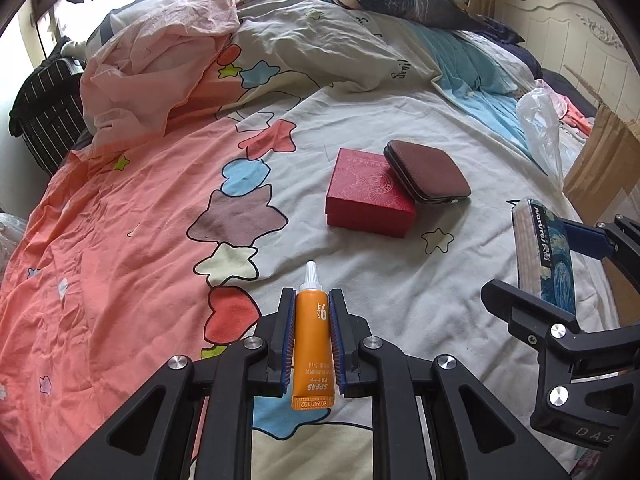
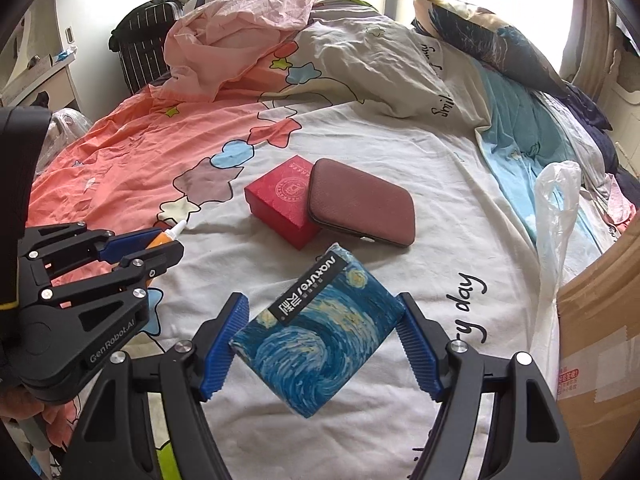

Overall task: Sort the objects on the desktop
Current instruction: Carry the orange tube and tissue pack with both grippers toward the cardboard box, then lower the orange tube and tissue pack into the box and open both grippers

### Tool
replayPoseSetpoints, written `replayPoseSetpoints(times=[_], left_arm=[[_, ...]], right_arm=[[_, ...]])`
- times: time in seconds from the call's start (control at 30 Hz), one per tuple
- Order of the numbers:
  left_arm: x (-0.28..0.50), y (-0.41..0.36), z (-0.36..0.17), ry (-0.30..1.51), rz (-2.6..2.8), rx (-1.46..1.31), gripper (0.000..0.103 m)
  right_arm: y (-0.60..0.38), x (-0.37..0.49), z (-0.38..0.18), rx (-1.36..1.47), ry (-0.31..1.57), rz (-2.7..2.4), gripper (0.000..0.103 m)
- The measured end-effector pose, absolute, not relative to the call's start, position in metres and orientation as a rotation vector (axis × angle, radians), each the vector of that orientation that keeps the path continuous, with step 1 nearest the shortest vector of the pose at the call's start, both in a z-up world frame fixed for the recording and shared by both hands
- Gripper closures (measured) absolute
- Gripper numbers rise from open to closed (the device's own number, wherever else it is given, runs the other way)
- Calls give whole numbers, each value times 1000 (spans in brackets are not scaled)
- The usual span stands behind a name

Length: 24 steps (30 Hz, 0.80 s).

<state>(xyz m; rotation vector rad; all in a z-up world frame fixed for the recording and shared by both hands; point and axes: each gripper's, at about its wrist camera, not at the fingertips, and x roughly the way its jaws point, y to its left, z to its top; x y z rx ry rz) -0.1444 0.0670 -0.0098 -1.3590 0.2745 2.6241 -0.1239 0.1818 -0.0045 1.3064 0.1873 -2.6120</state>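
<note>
An orange sunscreen tube (image 1: 313,340) with a white nozzle is clamped between the blue pads of my left gripper (image 1: 313,300), held above the bedsheet; the same tube (image 2: 160,239) shows in the right wrist view. My right gripper (image 2: 320,312) is shut on a tissue pack (image 2: 320,334) printed with a blue swirling painting, gripped by two opposite corners. From the left wrist view that pack (image 1: 546,256) hangs at the right edge. On the sheet ahead lie a red box (image 1: 370,196) and a maroon zip case (image 1: 428,176) leaning on its right side.
The bed is covered by a pink, white and blue cartoon sheet (image 1: 120,240) with rumpled bedding (image 2: 240,36) at the far end. A cardboard box (image 2: 600,340) and a thin plastic bag (image 2: 556,216) stand at the right edge. A dark striped suitcase (image 2: 146,40) is beyond the bed.
</note>
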Motion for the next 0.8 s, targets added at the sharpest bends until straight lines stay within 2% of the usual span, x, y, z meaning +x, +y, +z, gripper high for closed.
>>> replayPoseSetpoints(times=[0.8], left_arm=[[-90, 161, 61, 358, 2597, -1170, 87]], right_arm=[[269, -63, 77, 1147, 129, -2782, 32]])
